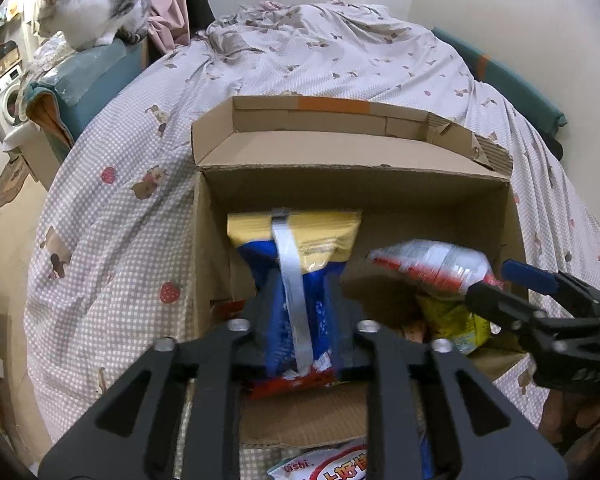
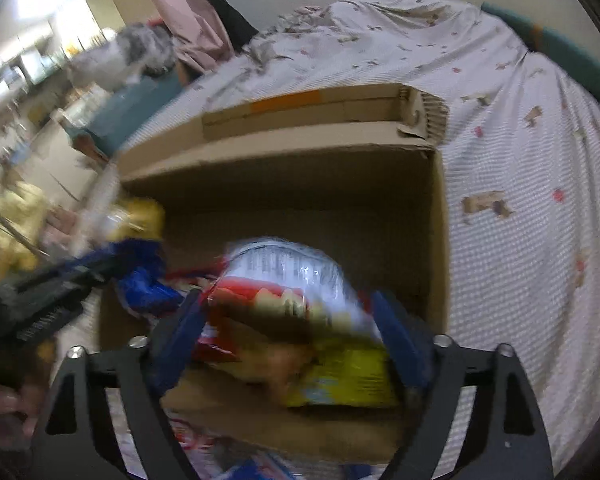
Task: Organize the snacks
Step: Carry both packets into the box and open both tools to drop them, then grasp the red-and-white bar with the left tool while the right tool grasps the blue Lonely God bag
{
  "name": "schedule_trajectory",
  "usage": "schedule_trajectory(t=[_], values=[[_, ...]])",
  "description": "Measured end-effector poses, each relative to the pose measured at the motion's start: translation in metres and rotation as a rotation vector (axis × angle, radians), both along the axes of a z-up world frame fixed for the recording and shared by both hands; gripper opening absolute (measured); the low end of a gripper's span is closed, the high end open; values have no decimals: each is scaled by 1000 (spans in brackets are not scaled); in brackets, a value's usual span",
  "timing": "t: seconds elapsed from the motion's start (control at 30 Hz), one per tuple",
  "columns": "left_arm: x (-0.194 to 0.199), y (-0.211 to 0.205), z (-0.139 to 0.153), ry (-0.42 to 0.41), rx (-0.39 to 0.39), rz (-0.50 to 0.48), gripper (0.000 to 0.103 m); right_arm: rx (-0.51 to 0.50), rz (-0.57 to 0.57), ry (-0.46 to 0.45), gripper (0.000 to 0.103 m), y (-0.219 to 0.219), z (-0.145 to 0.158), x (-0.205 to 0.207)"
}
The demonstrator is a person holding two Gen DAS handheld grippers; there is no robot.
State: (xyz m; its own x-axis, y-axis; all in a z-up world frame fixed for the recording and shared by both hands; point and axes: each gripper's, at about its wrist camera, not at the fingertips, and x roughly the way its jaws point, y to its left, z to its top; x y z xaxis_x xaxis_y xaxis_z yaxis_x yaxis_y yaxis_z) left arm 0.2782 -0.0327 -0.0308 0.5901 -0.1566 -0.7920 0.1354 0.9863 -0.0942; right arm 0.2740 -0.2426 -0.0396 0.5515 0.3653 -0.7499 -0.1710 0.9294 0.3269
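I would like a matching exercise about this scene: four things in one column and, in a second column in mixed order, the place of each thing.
Things:
1. blue and yellow snack bag
2. red and white snack bag
3. cat
4. cardboard box

Places:
A. on the checked bedcover
B. between the fingers of the left tool
C. on the teal furniture beside the bed
D. between the spread fingers of the right tool

Pairs: 1-B, 2-D, 3-C, 4-A
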Motion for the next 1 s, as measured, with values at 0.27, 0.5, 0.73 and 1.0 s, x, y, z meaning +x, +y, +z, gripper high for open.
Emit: schedule_trajectory(t=[0.27, 0.5, 0.73, 1.0], values=[[-10, -1, 8, -53, 23, 1, 76, -3, -18, 0, 94, -5, 3, -1], [-17, 3, 9, -49, -12, 15, 85, -1, -31, -34, 94, -12, 18, -11], [-32, 10, 20, -77, -11, 23, 85, -7, -31, -36, 94, -15, 24, -24], [-51, 18, 27, -81, -9, 37, 85, -15, -24, -43, 94, -12, 33, -44]])
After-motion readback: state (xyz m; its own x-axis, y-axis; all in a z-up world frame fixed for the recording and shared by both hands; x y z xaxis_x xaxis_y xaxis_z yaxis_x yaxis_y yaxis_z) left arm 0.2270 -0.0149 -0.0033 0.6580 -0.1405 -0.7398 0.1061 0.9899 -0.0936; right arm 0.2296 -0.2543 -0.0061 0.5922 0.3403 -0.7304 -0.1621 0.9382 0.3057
